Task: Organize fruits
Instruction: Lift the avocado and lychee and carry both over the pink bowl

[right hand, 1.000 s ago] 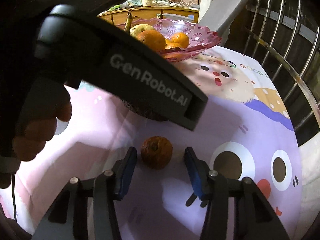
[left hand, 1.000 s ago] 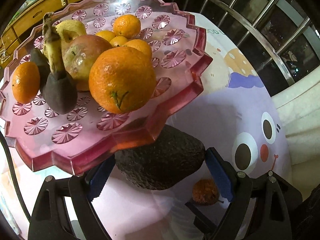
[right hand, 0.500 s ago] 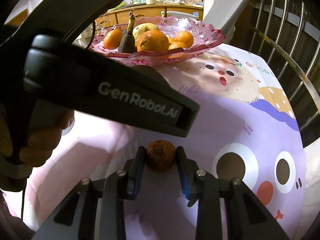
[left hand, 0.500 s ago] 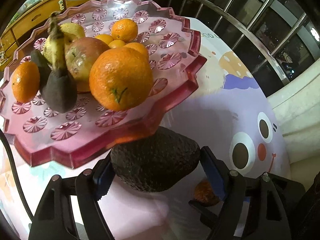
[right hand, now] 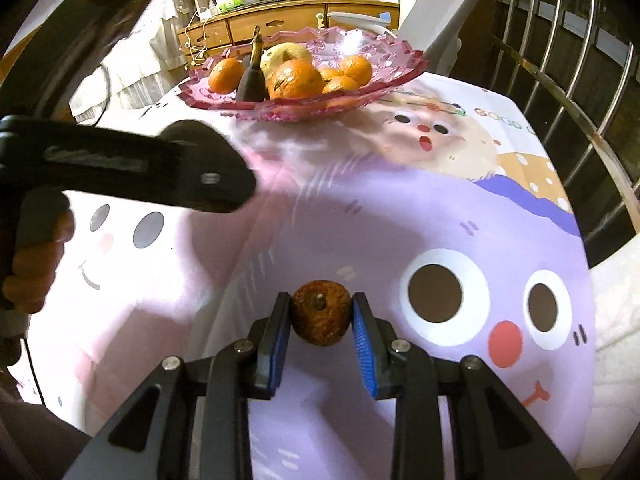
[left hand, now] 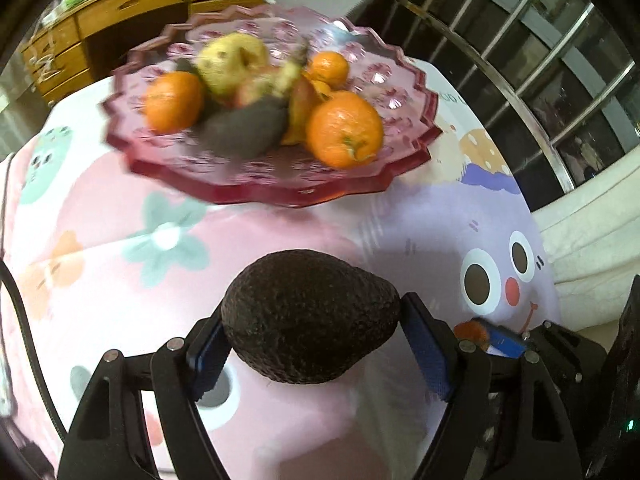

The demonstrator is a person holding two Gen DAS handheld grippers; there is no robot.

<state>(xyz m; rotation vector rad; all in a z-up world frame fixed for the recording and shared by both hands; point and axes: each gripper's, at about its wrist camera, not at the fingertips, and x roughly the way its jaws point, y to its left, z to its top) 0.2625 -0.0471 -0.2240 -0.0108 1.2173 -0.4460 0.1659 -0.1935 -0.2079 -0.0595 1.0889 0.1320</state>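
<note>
My left gripper (left hand: 312, 336) is shut on a dark, bumpy avocado (left hand: 310, 316), held above the patterned tablecloth. The pink glass fruit plate (left hand: 412, 160) lies farther off, blurred, with oranges (left hand: 344, 130), an apple and a dark banana on it. My right gripper (right hand: 320, 316) is shut on a small brownish, shrivelled orange (right hand: 320, 312) low over the cloth. That fruit and a blue pad also peek out at the right in the left wrist view as the small orange (left hand: 472, 330). The plate (right hand: 384, 76) stands at the far end in the right wrist view.
The left gripper's black body (right hand: 132, 168) and a hand (right hand: 32, 252) fill the left of the right wrist view. A metal railing (right hand: 560, 92) runs along the table's right side. A wooden cabinet (right hand: 280, 24) and a white chair (right hand: 448, 4) stand behind the plate.
The left gripper closed on the avocado and drew it up and back from under the plate's rim. The right gripper closed on the small brown orange and stayed in place.
</note>
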